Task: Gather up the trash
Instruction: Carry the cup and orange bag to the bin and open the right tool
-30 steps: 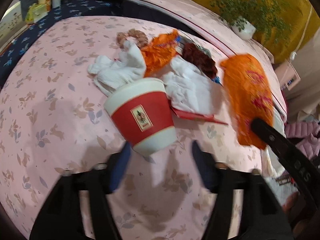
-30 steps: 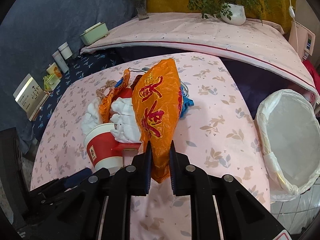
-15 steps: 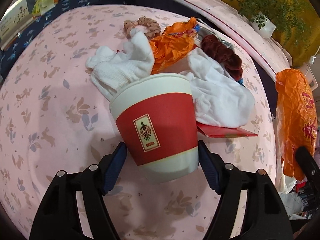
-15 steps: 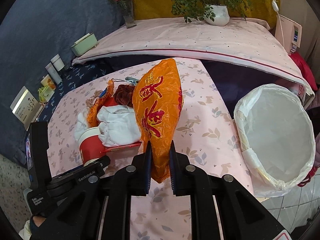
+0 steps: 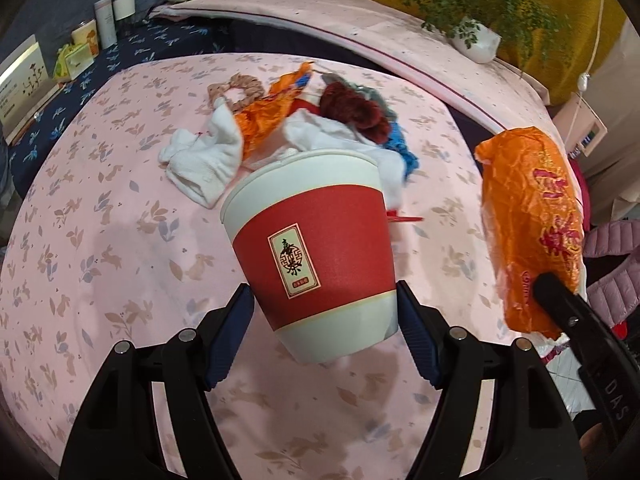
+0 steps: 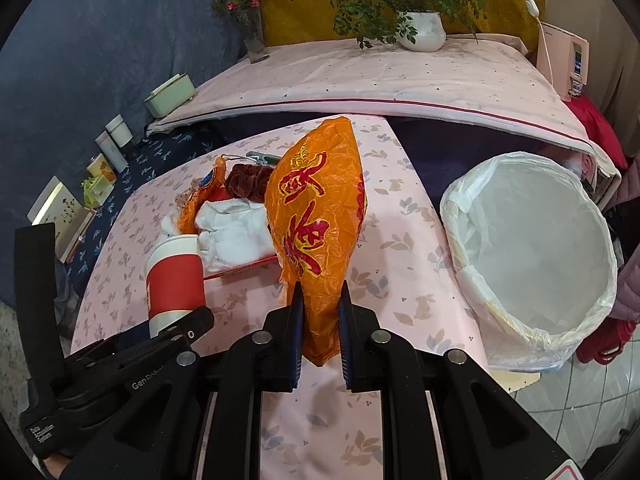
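Trash is lying in a loose heap toward the far side of a pink cloth-covered table (image 5: 120, 264) printed with leaves and rabbits, and two pieces of it are hanging in the air in the grippers. Off the table's right edge, a bin lined with a white plastic bag (image 6: 532, 264) is standing open and showing only its liner. Nearer the middle, the right gripper (image 6: 319, 300) is pinching the lower end of a crinkled orange plastic bag (image 6: 320, 216) with red characters, its narrow-set pads pressing the film so the bag is sticking up above the tabletop. The left gripper (image 5: 324, 320) is clamping a red-and-white paper cup (image 5: 316, 252) by its lower wall, one blue pad on each side, with the cup tilting and sitting clear of the cloth. Behind the cup, the heap is holding white cloths (image 5: 200, 160), a second crumpled orange wrapper (image 5: 268, 116), a dark red scrunchie (image 5: 352, 108), a blue scrap (image 5: 400, 144) and a beige scrunchie (image 5: 240, 88), all touching or overlapping. A flat red piece (image 5: 404, 216) is poking out from behind the cup.
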`<state>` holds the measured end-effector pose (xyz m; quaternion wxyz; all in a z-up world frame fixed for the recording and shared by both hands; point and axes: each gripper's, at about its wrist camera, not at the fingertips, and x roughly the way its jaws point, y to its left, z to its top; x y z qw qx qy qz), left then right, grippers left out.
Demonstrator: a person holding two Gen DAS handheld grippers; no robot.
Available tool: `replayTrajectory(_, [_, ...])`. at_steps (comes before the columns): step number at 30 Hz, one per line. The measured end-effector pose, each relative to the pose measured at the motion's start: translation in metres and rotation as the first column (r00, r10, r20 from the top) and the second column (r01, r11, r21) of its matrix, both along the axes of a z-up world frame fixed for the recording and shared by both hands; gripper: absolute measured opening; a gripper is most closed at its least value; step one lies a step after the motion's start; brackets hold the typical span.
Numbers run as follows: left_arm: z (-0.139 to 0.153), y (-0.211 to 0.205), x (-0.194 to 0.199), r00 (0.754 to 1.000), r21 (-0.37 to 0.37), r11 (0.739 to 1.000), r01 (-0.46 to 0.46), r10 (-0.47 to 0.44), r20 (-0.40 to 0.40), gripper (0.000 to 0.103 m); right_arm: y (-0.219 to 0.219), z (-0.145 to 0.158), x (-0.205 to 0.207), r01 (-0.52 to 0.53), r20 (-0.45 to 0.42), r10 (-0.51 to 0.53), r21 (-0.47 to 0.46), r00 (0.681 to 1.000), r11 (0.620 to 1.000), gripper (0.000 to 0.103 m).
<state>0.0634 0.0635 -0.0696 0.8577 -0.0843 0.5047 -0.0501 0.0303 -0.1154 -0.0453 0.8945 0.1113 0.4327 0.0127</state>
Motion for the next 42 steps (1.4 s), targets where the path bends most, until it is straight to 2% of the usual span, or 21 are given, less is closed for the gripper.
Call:
replayTrajectory(9, [0.019, -0.051, -0.014, 0.994, 0.019, 0.995, 0.101, -0.101, 0.038, 0.068, -0.035, 0.001, -0.026, 0.068, 0.01, -0.068, 0.019, 0.998, 0.998, 0.014])
replayTrajectory(21, [0.025, -0.124, -0.017, 0.966, 0.053, 0.967, 0.248, -0.251, 0.056, 0.068, -0.093, -0.003, -0.048, 0.192, 0.014, -0.193, 0.043, 0.981, 0.98, 0.014])
replayTrajectory(33, [0.025, -0.195, -0.008, 0.916, 0.057, 0.916, 0.396, -0.399, 0.051, 0.068, -0.153, -0.012, -0.054, 0.321, 0.002, -0.322, 0.043, 0.947, 0.946, 0.014])
replayTrajectory(42, [0.018, -0.246, 0.011, 0.86, -0.019, 0.86, 0.509, -0.508, 0.037, 0.068, -0.194, -0.028, -0.043, 0.392, -0.028, -0.391, 0.04, 0.92, 0.919, 0.015])
